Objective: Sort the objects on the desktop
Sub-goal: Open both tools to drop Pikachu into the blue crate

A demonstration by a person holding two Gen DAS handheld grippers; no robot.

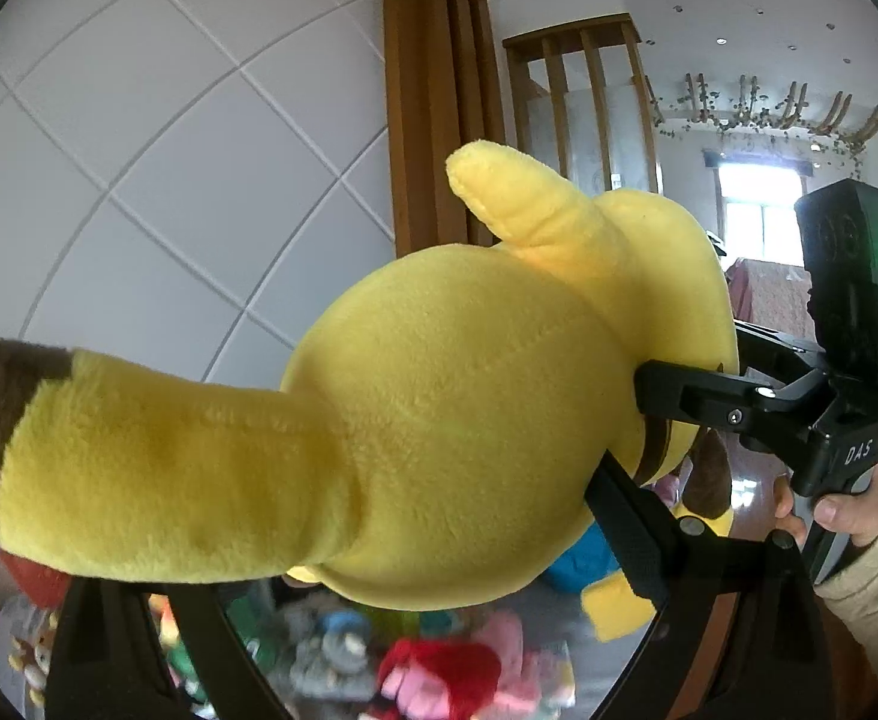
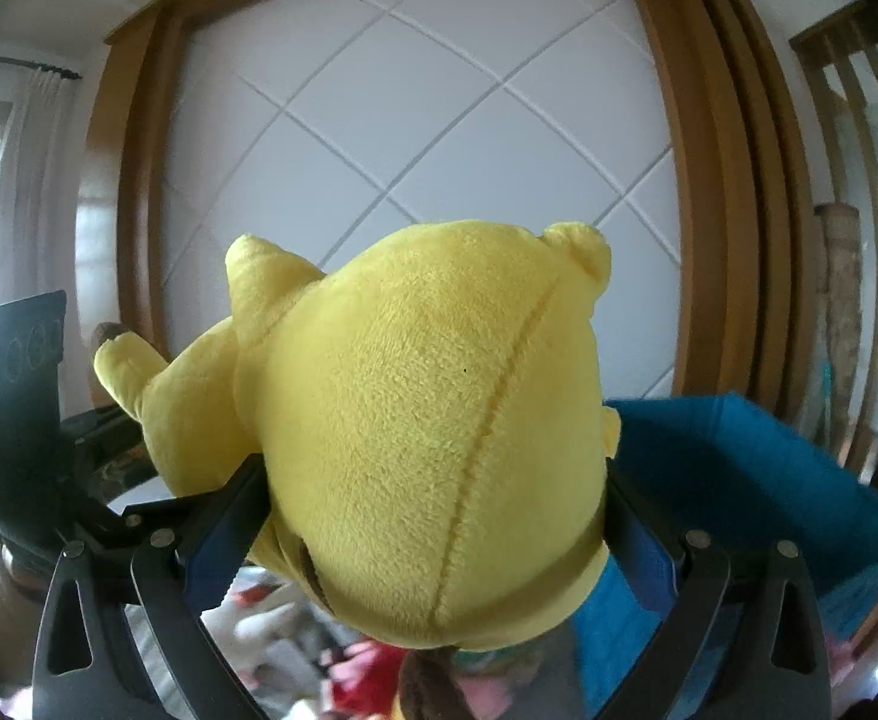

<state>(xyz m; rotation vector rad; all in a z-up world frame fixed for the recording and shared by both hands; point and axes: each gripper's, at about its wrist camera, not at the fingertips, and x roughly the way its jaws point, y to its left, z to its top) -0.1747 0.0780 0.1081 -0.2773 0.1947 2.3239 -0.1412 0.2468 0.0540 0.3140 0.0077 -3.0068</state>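
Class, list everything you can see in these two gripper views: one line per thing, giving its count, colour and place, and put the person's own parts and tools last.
plush toy: one, yellow with brown ear tips, held up in the air between both grippers.
pile of toys: several, red, pink, grey and blue, blurred, lying below the plush toy.
box: one, blue, lower right in the right wrist view.
wall panel: one, white with diagonal seams, framed in brown wood, behind the plush toy.
window: one, bright, far side of the room.
left gripper: one, black, fingers either side of the plush toy.
right gripper: one, black with blue pads, shut on the plush toy.
hand: one, in a beige sleeve, holding the right gripper's handle.
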